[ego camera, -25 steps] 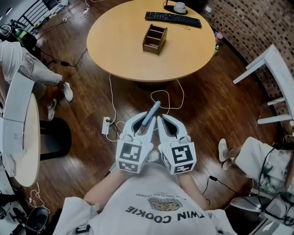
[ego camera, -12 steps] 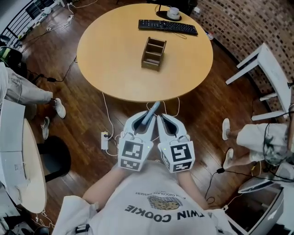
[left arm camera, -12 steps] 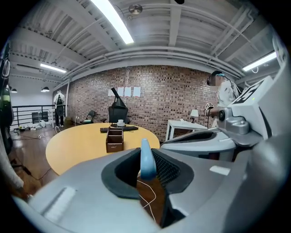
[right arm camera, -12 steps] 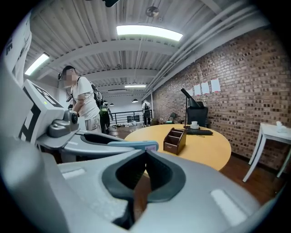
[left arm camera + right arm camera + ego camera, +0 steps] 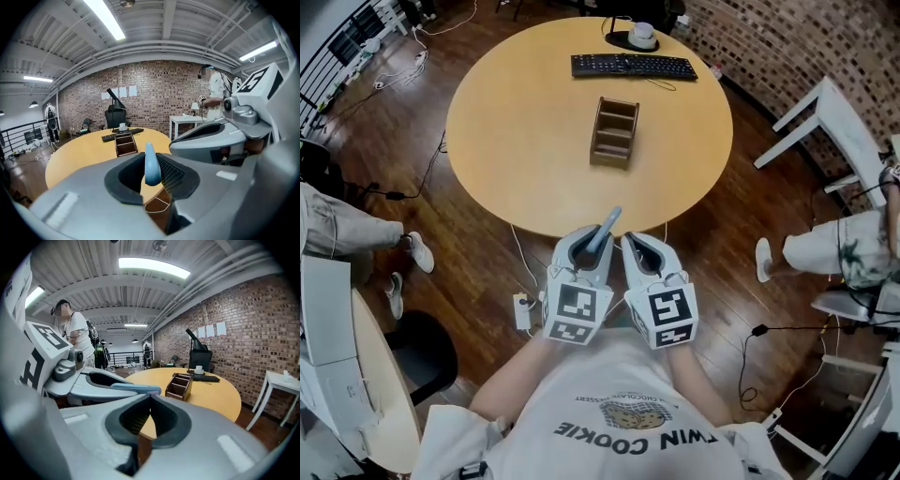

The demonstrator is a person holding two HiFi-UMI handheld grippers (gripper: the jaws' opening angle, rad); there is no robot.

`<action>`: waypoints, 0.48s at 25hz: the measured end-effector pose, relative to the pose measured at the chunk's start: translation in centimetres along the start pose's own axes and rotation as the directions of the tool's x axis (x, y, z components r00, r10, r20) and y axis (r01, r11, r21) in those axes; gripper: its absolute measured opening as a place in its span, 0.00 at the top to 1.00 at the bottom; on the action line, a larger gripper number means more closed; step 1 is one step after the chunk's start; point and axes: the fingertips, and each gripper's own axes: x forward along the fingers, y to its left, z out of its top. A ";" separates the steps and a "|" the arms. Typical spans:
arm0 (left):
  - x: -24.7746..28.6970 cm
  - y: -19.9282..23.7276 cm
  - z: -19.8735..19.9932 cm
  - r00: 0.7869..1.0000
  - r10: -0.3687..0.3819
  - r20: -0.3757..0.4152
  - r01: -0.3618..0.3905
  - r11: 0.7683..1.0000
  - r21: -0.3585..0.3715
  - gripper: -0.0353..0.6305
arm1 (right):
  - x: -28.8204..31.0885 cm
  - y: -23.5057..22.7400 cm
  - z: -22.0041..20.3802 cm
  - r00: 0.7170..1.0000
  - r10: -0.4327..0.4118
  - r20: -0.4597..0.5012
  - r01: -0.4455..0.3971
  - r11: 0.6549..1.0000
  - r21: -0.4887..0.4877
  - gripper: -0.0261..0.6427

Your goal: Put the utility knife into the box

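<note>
A blue-grey utility knife [image 5: 603, 232] sticks out forward from my left gripper [image 5: 584, 249], which is shut on its handle; in the left gripper view the knife [image 5: 151, 164] stands upright between the dark pads. My right gripper [image 5: 640, 251] is close beside it on the right, jaws together with nothing in them [image 5: 150, 400]. The brown wooden box [image 5: 614, 132] with open compartments stands near the middle of the round table [image 5: 506, 122], well ahead of both grippers. The knife's tip reaches the table's near edge. The box [image 5: 180, 386] and the knife [image 5: 136, 389] also show in the right gripper view.
A black keyboard [image 5: 633, 66] and a cup [image 5: 642, 36] lie at the table's far side. A white table [image 5: 825, 117] and a seated person [image 5: 848, 248] are at the right. Someone's legs [image 5: 356, 234], a power strip [image 5: 523, 311] and cables are on the floor at left.
The table and box have come nearer and lower in the head view as I stepped forward. Both grippers keep the same pose, the knife still held in the left one.
</note>
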 end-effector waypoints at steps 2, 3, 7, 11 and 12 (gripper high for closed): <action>1.4 0.5 0.2 1.000 -0.015 -0.028 0.016 0.999 0.045 0.83 | 1.0 -0.8 0.3 1.000 -0.003 -0.007 0.002 1.000 -0.013 0.96; 2.1 0.7 0.4 0.999 -0.021 -0.037 0.024 0.997 0.073 0.83 | 1.5 -1.2 0.3 1.000 -0.003 -0.011 0.003 1.000 -0.019 0.96; 4.7 1.3 0.8 0.996 -0.032 -0.085 0.047 0.981 0.191 0.83 | 3.2 -2.9 0.0 1.000 0.000 -0.030 0.000 1.000 -0.025 0.96; 7.6 2.1 0.8 0.988 -0.019 -0.154 0.064 0.955 0.289 0.83 | 5.0 -4.8 -0.4 0.999 0.024 -0.042 -0.025 0.999 -0.021 0.96; 8.3 2.4 0.8 0.985 -0.011 -0.172 0.065 0.947 0.315 0.83 | 5.6 -5.3 -0.4 0.999 0.032 -0.044 -0.033 0.999 -0.023 0.96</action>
